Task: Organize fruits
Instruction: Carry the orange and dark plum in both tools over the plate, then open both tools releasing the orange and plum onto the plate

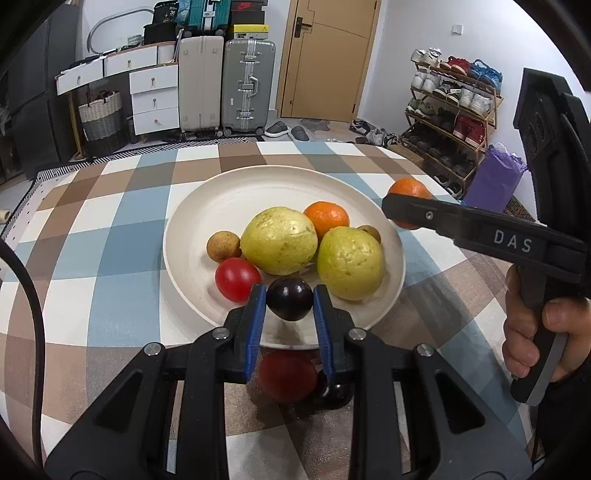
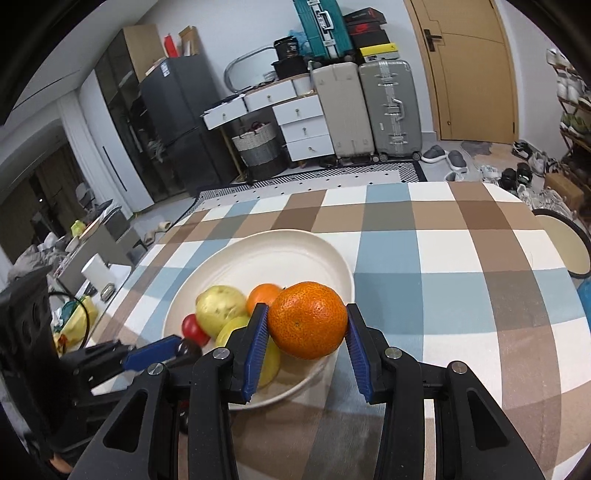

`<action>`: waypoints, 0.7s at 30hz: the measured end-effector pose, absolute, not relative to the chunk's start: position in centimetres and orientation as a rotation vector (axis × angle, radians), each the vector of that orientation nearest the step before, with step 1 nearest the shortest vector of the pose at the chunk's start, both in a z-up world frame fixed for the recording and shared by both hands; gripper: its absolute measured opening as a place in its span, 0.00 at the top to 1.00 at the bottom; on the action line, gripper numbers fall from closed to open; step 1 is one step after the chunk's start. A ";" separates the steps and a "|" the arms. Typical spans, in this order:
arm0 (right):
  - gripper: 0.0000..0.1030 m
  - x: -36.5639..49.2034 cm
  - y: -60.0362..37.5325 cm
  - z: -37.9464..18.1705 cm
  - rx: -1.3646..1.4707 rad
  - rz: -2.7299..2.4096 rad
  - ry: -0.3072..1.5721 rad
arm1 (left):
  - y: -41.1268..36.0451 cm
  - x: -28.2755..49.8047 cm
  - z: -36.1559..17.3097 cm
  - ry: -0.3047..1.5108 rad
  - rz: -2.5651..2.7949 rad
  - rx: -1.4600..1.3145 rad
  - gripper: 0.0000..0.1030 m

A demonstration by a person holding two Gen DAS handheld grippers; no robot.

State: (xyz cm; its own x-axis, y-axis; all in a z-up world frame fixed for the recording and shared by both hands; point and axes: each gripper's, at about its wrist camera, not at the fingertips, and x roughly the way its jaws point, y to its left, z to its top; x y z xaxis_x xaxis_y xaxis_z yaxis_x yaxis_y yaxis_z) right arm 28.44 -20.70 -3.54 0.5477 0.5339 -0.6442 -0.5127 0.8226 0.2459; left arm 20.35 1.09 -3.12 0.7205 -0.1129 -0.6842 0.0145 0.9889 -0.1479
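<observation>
Left gripper [image 1: 290,301]: held low and level, blue pads pressed on either side of a dark plum [image 1: 290,298].
Right gripper [image 2: 306,325]: raised, jaws clamped on an orange [image 2: 307,319].
Right hand [image 1: 535,332]: bare fingers wrapped round the gripper's handle.

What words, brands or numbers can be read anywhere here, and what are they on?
"DAS": white letters on the black right gripper, seen in the left wrist view.
"36", partly legible: on a dark box stacked above the drawers.
Red swoosh logo, no words: on a black shoebox.
Yellow label and suitcase tags: too small to read.
</observation>
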 end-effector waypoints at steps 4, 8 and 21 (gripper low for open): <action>0.60 28.2 -20.6 -4.1 0.015 0.639 0.780 | 1.7 20.7 -3.5 0.777 -0.062 -0.160 0.77; 0.60 28.0 -20.3 -5.2 -0.009 0.662 0.800 | 2.2 21.3 -3.8 0.785 -0.064 -0.182 0.77; 0.60 27.8 -18.8 -5.5 -0.046 0.683 0.765 | 2.8 21.6 -3.9 0.784 -0.041 -0.202 0.77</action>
State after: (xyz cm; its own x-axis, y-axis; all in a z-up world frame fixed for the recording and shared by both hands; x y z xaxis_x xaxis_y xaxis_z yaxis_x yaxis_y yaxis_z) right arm 27.82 -18.84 -5.50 0.5185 0.5530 -0.6521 -0.5852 0.7856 0.2009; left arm 21.64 2.85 -3.89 0.7081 -0.1121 -0.6972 -0.0380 0.9799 -0.1961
